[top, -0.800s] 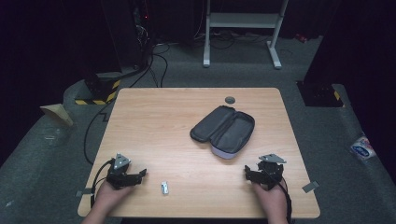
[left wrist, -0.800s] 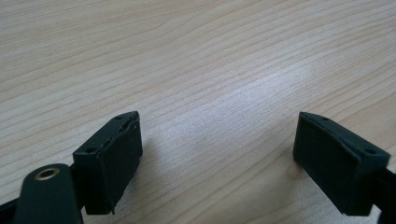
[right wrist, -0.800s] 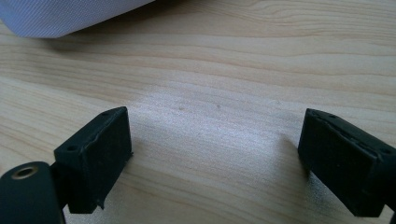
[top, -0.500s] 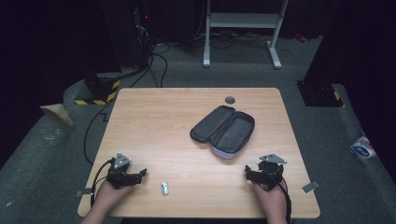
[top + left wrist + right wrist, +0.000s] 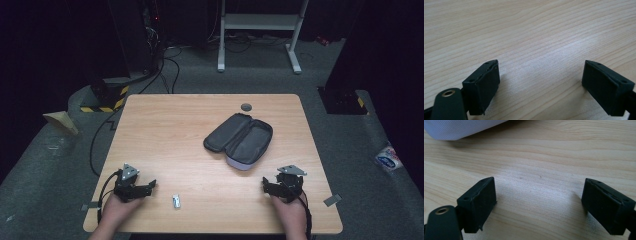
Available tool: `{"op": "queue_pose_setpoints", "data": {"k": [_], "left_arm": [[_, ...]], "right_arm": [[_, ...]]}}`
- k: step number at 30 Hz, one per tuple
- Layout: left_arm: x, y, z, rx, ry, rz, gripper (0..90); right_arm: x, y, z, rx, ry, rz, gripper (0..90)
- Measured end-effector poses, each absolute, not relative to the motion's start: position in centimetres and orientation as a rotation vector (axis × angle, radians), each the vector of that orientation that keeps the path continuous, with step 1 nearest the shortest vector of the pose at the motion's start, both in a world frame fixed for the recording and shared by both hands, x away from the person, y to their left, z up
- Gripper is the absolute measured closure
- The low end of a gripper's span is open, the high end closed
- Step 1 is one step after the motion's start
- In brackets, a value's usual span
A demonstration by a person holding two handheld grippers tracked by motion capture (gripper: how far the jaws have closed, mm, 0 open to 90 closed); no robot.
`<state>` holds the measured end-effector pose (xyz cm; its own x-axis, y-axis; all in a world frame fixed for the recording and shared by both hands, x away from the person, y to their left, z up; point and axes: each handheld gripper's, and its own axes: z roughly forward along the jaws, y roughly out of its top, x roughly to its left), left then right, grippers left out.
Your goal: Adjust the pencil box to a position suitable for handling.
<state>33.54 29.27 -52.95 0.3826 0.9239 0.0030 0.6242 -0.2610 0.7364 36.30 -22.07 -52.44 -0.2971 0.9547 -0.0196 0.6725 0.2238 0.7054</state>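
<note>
Both claws rest low on the table (image 5: 165, 120) with their jaws wide apart and nothing in them. The left gripper (image 5: 145, 186) sits near the left corner. The right gripper (image 5: 268, 186) sits near the right corner. A small silver thing (image 5: 176, 201) lies just right of the left one. The open grey case (image 5: 240, 140) lies farther off, closer to the right one. I think the silver thing comes first: go slow, put one jaw on each side, then squeeze.

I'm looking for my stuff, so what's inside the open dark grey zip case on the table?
The open dark grey zip case shows two bare fabric-lined halves, nothing visible inside. Whatever lies beneath it on the wooden table is hidden.
</note>
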Motion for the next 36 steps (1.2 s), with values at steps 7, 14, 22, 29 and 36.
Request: {"op": "queue_pose_setpoints", "data": {"k": [7,14,22,29,36], "left_arm": [[33.7,29.5,-53.0,1.979,1.351,0.596,14.2],[34.0,30.0,-53.0,1.987,1.369,0.596,9.4],[34.3,30.1,-53.0,1.989,1.377,0.591,5.1],[34.4,30.0,-53.1,1.996,1.373,0.587,3.3],[34.5,29.9,-53.1,2.001,1.368,0.582,2.0]], "right_arm": [[36.2,-21.8,-52.2,1.489,2.07,0.832,13.9],[35.8,-21.6,-51.4,1.475,2.049,0.866,18.9],[36.0,-21.3,-50.4,1.493,2.072,0.889,19.9],[36.3,-20.6,-49.4,1.458,2.079,0.932,20.0],[36.8,-20.2,-48.6,1.418,2.068,0.959,22.5]]}}
